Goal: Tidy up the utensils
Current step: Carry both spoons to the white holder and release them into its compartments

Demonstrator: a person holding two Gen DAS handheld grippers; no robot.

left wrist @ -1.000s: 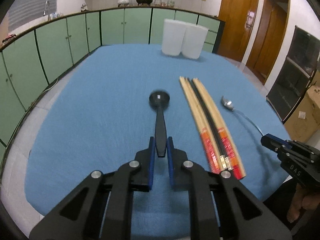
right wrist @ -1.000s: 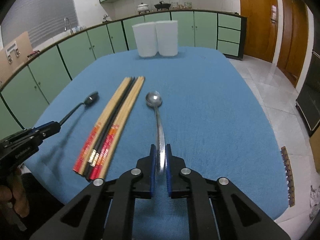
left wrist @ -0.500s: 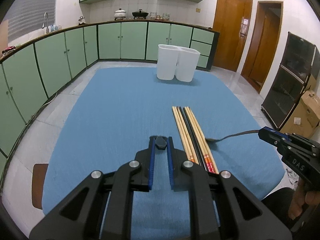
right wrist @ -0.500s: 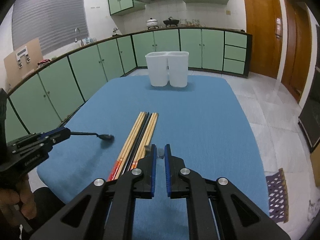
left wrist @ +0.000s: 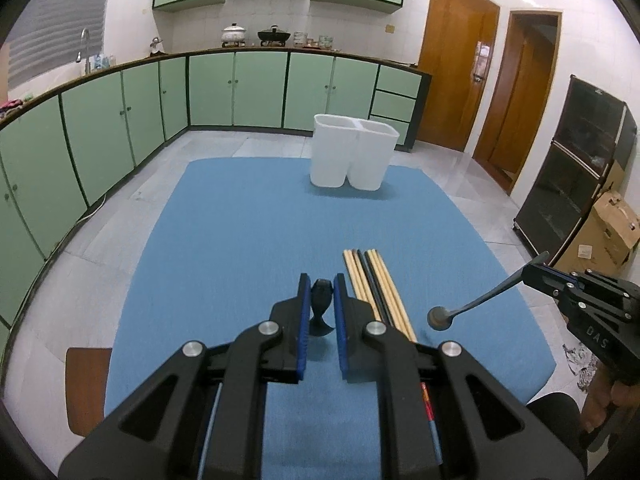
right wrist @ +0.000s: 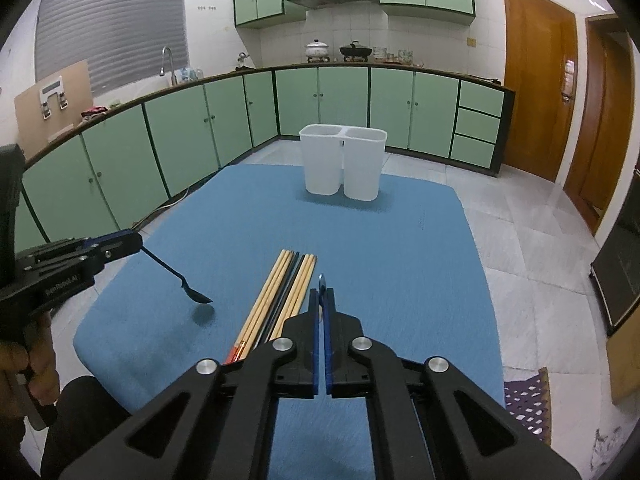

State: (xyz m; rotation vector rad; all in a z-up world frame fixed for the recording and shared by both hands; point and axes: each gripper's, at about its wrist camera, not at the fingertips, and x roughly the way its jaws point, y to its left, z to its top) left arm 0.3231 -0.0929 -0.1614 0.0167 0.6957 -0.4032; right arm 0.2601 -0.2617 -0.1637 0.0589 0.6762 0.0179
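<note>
My left gripper [left wrist: 322,286] is shut on the handle of a black spoon [left wrist: 320,306], held above the blue tablecloth [left wrist: 240,240]. From the right wrist view, that left gripper [right wrist: 134,242] carries the black spoon [right wrist: 192,294] slanting bowl-down. My right gripper [right wrist: 321,296] has its jaws closing tight on the thin handle of a metal spoon [right wrist: 322,282]. In the left wrist view the right gripper [left wrist: 532,272] holds the metal spoon [left wrist: 438,317] bowl-down over the cloth. A bundle of chopsticks [left wrist: 376,288] [right wrist: 280,296] lies between the two grippers. A white two-part container [left wrist: 352,156] [right wrist: 344,164] stands at the far end.
A brown seat [left wrist: 88,384] shows past the table's near left corner. A cardboard box [left wrist: 608,232] and a dark cabinet [left wrist: 576,176] stand to the right. Green cabinets [right wrist: 180,136] ring the room. A patterned mat [right wrist: 524,404] lies on the floor.
Both grippers rose and lifted their spoons off the cloth. The spoons, flat on the table before, now hang in the air bowl-down. The chopsticks stayed put.
</note>
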